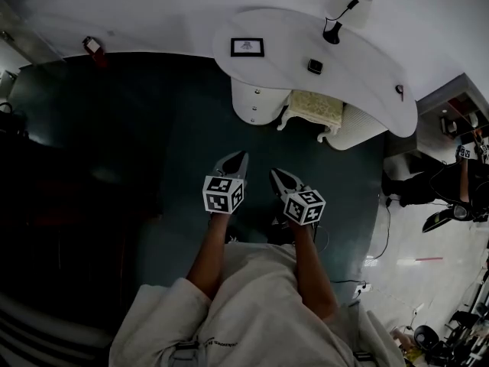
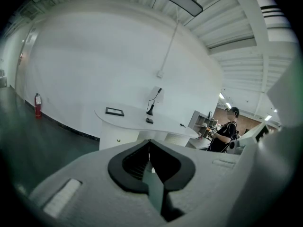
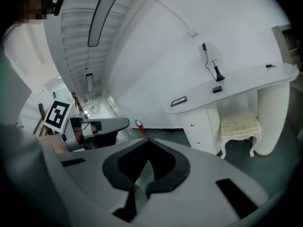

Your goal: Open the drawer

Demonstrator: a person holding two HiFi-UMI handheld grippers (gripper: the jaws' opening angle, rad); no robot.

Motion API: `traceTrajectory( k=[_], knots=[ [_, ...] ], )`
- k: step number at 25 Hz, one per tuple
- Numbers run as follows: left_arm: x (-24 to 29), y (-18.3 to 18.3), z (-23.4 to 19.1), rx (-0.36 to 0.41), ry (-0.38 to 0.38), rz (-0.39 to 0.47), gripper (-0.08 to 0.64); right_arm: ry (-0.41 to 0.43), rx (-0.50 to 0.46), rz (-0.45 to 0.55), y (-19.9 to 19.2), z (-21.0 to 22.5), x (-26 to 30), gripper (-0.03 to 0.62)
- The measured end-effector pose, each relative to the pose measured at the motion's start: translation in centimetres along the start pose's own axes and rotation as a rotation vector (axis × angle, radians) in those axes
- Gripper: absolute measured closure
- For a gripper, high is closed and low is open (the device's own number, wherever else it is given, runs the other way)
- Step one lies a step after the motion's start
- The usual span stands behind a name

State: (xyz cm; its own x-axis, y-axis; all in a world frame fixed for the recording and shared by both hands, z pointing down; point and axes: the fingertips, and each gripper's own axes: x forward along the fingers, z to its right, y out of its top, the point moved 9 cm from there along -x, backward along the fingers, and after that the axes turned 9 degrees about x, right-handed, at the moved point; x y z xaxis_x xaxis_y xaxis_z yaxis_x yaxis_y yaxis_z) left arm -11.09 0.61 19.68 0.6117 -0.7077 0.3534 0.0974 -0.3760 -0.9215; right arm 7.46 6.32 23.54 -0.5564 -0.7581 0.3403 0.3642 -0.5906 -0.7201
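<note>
The head view looks steeply down from above; both gripper views face forward from lower down, toward the distant curved white surface [image 1: 359, 75] all three share.

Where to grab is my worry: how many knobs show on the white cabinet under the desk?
2: an upper knob and a lower knob, stacked on the white cabinet front. Others may be hidden lower down.

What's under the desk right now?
A cushioned stool stands partly under the desk, between the drawer cabinet and a rounded support. The desk's top hides the stool's back and whatever lies deeper underneath.
</note>
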Motion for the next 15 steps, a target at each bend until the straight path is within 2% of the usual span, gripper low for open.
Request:
traceTrajectory(
  k=[5,9,11,15],
  knots=[
    [4.2,2.7,1.0,0.037,0.059,-0.001,0.549,0.107,-0.036,-0.004,6.3,3.2,2.4,0.578],
    [6.9,4.2,2.7,0.07,0.09,-0.003,0.549,0.146,0.02,0.038,10.2,6.8,3.1,0.578],
    [7.5,4.7,3.2,0.079,0.113,-0.003,0.549,0.163,0.027,0.038,11.4,8.0,3.7,0.577],
    [8.3,4.5,3.6,0.07,0.161,-0.03,0.549,0.166,-0.022,-0.012,12.3,9.1,6.0,0.578]
  ],
)
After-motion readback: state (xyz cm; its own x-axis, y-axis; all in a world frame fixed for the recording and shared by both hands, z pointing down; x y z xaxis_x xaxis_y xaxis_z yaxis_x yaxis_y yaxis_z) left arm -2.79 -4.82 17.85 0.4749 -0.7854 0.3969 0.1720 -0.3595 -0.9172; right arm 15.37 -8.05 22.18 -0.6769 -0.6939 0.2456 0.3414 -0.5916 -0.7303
